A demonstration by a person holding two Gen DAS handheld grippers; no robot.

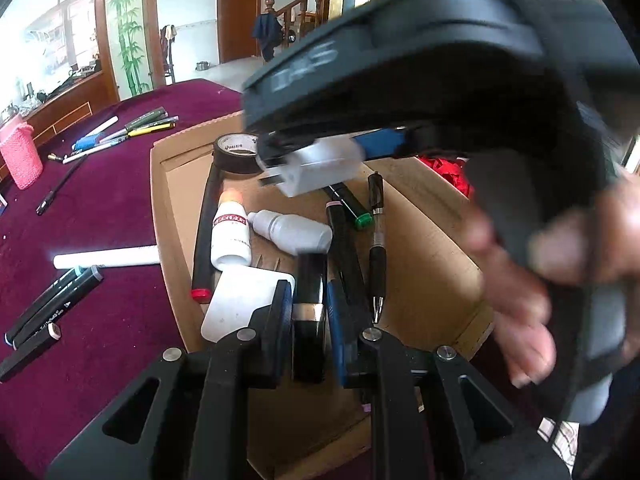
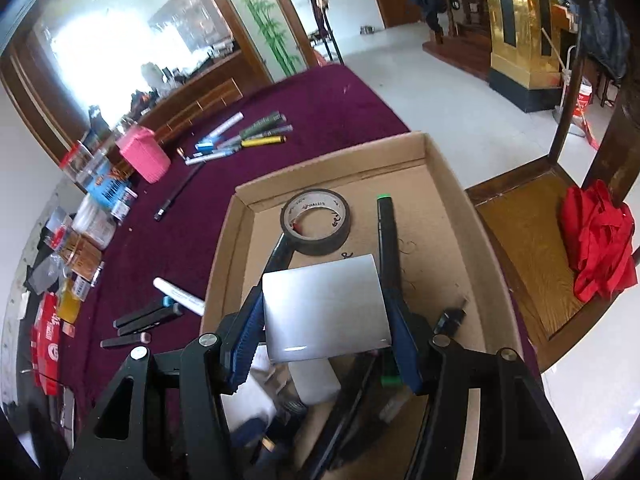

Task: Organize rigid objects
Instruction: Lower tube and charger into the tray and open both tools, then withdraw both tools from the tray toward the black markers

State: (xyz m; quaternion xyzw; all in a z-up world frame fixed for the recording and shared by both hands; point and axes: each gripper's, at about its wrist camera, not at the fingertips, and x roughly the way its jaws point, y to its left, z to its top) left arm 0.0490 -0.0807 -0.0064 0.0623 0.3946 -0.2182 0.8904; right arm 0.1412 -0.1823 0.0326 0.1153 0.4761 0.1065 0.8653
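Right gripper (image 2: 326, 320) pinches white charger (image 2: 326, 306) between its pads, above cardboard box (image 2: 452, 184); left gripper (image 1: 308, 316) clamps a black block (image 1: 308, 280).

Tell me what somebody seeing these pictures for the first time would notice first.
The right claw, clamped on a white rectangular plug adapter, hangs over the shallow brown cardboard box, close in front of the left camera. Below it the left claw grips a glossy black rectangular block above a jumble of white plastic bottles and pens in the box. A black roll of tape lies near the box's far wall.
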